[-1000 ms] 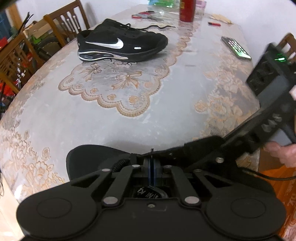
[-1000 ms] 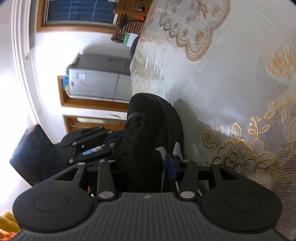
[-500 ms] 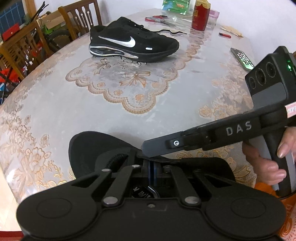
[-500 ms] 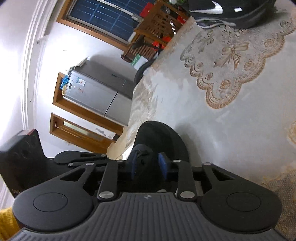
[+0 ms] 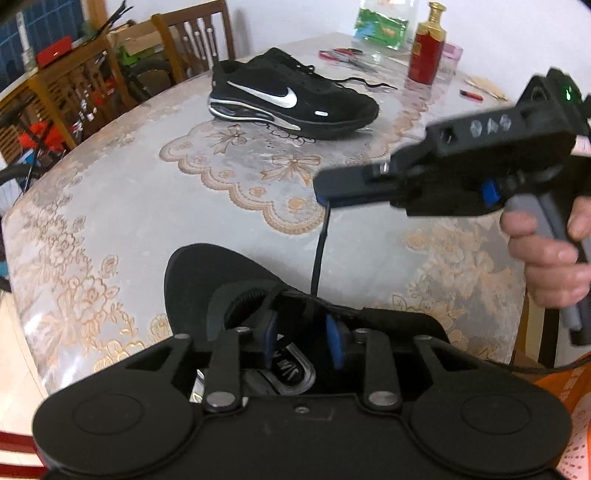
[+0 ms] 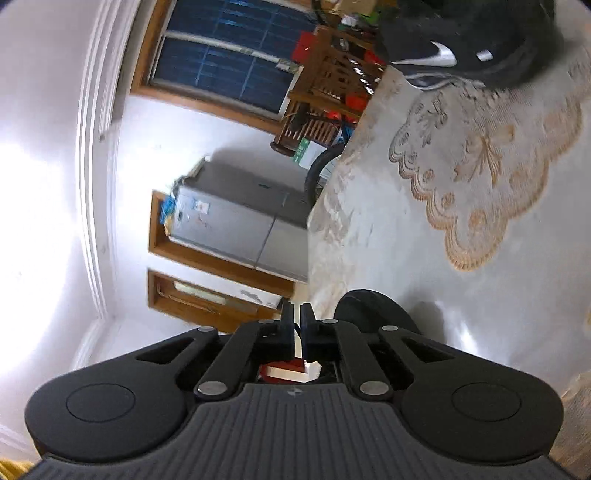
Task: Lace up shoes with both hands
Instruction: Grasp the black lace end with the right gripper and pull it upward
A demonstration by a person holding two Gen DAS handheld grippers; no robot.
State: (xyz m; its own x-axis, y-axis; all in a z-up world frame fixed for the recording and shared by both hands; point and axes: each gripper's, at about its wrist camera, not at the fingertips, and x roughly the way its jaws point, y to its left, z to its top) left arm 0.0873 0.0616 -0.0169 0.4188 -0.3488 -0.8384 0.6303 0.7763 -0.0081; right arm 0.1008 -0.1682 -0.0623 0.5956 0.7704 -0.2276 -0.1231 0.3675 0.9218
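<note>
A black shoe (image 5: 207, 280) lies at the table's near edge, right under my left gripper (image 5: 303, 341). The left jaws are opening: the blue pads stand apart over the shoe's collar and pinch nothing. A black lace (image 5: 319, 251) rises taut from the shoe's eyelets to my right gripper (image 5: 323, 192), held above the shoe from the right. The right jaws are closing and pinch the lace end. In the right wrist view the right gripper (image 6: 297, 321) shows only a thin gap, with the near shoe's toe (image 6: 373, 306) beside it. A second black shoe (image 5: 291, 99) with a silver swoosh lies farther back.
The round table (image 5: 147, 206) has a lace-patterned cloth. A red bottle (image 5: 426, 55), scissors (image 5: 343, 55), a green packet (image 5: 380, 26) and a red lighter (image 5: 471, 95) sit at the back. Wooden chairs (image 5: 192, 40) stand at the left. A hand (image 5: 546, 258) holds the right gripper's handle.
The right gripper closed on the lace at the near shoe and rose, pulling it taut. The left gripper's jaws, shut before, have parted.
</note>
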